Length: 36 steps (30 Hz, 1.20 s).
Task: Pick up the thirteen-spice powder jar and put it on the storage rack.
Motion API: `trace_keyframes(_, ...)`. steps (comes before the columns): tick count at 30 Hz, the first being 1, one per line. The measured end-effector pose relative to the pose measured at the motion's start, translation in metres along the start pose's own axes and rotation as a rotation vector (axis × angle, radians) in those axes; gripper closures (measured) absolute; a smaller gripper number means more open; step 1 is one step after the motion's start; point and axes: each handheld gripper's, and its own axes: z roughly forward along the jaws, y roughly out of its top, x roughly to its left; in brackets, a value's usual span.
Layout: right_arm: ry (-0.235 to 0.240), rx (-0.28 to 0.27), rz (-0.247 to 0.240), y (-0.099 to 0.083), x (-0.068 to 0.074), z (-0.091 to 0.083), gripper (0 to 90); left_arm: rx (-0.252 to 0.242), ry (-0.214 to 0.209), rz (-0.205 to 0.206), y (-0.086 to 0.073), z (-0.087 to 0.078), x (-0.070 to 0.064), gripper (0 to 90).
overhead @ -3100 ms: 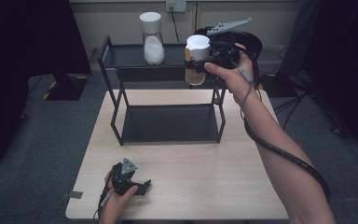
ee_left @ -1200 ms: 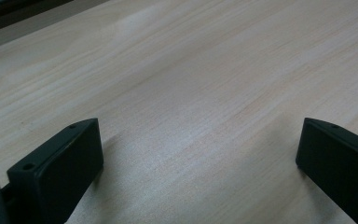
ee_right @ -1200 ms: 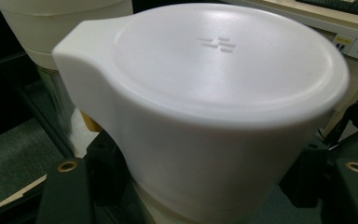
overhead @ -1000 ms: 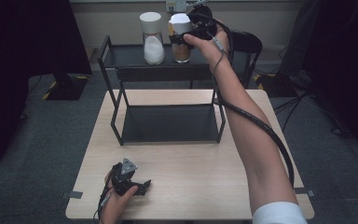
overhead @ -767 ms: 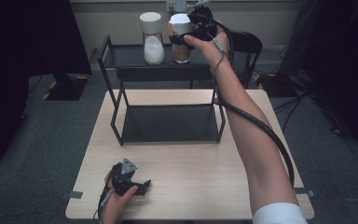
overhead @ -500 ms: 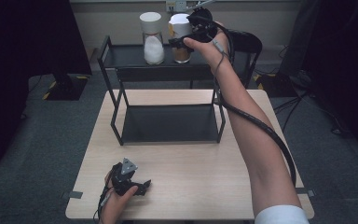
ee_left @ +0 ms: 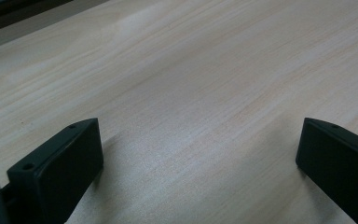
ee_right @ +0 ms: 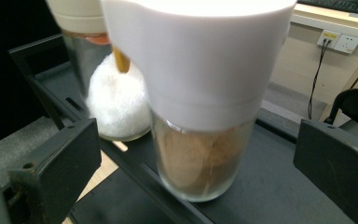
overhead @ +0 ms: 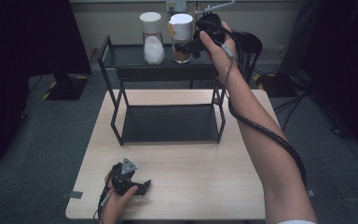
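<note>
R gripper [ee_right: 196, 154] jaws apart around brown jar [ee_right: 200, 158] on shelf [ee_right: 279, 196], high view adds L gripper [overhead: 137, 186] on table [overhead: 191, 186], jaws apart

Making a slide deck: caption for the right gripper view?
Open right gripper facing brown-filled jar on black shelf, white-filled jar beside it.

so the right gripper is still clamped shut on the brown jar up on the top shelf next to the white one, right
Not quite. The right gripper is open: in the right gripper view its jaws stand wide apart on either side of the brown jar, not touching it. The rest holds: the brown jar stands on the top shelf beside the white jar.
</note>
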Motion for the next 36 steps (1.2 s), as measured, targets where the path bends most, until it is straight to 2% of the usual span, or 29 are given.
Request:
trace_keyframes(10,0.048,-0.009,-0.031,-0.028,0.012,-0.019,0.0,0.0,0.0,0.002,0.0,0.0,0.0,0.0)
trace_keyframes(18,0.114,-0.007,-0.059,-0.054,0.022,-0.028,0.0,0.0,0.0,0.001,0.0,0.0,0.0,0.0)
trace_keyframes(22,0.154,-0.002,-0.068,-0.072,0.026,-0.028,0.0,-0.001,0.001,0.002,0.0,0.0,0.0,0.0)
trace_keyframes(28,0.216,-0.007,-0.053,-0.108,0.03,-0.024,0.0,0.0,0.001,0.004,0.0,0.0,0.0,0.0)
trace_keyframes(30,0.225,0.004,-0.059,-0.116,0.032,-0.022,0.0,-0.001,0.001,0.002,0.0,0.0,0.0,0.0)
trace_keyframes(36,0.27,0.02,-0.036,-0.15,0.034,-0.012,0.0,-0.001,0.001,0.003,0.0,0.0,0.0,0.0)
